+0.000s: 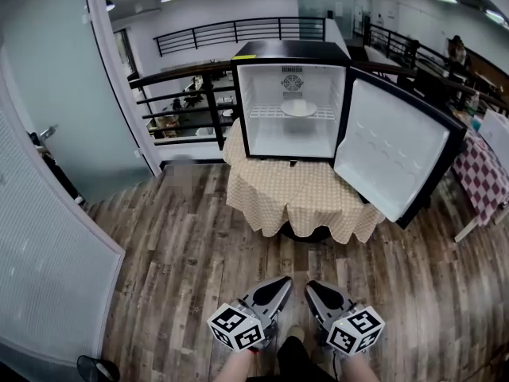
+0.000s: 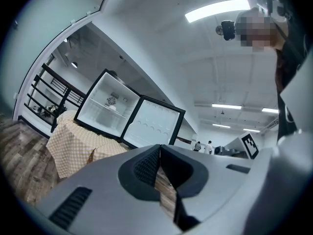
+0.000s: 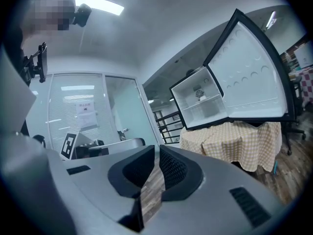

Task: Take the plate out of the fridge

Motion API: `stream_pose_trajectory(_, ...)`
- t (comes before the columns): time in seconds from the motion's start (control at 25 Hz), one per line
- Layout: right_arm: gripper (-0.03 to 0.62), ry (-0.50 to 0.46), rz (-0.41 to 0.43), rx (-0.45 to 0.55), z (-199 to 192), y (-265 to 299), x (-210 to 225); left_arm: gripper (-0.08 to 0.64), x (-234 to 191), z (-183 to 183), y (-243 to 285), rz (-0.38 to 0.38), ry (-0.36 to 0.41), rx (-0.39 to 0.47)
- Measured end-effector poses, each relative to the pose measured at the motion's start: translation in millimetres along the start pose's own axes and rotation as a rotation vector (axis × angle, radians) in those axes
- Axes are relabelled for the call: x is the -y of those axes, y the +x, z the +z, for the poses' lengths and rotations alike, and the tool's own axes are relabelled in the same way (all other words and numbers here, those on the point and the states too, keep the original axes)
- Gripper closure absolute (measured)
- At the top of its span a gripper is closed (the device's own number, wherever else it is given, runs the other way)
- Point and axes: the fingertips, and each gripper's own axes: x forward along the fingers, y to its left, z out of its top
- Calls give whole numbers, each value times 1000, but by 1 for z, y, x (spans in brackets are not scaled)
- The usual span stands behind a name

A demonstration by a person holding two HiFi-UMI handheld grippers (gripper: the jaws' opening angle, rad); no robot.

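Your left hand-held gripper (image 1: 280,283) has its jaws pressed together at the tips, and there's nothing between them. Only the floor (image 1: 175,245) shows through the slot behind the pads. Your right hand-held gripper (image 1: 313,286) is the same, jaws together and empty.

You're holding both low in front of you, side by side and close together, with the tips angled in toward each other. They point roughly level at the fridge (image 1: 290,54), and both hang over the wooden floor, touching nothing.

The plate (image 1: 299,108) is well apart from both grippers. It's white and sits on the wire shelf (image 1: 266,112) in the middle of the fridge, just under the round fan grille on the back wall. The door (image 1: 394,146) stands wide open to the right. The fridge sits on a worktop (image 1: 294,197) draped in a checked cloth.
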Motion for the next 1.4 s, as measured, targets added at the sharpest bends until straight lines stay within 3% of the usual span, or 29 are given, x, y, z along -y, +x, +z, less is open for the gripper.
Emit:
stream_pose_trajectory(0.72,541,97,-38,18,52,69,128,551,-76,23,122,9,1,-31)
stream_pose_trajectory(1.4,541,141,23,34,75,106,161,551,-110,40,164,34,18,-7)
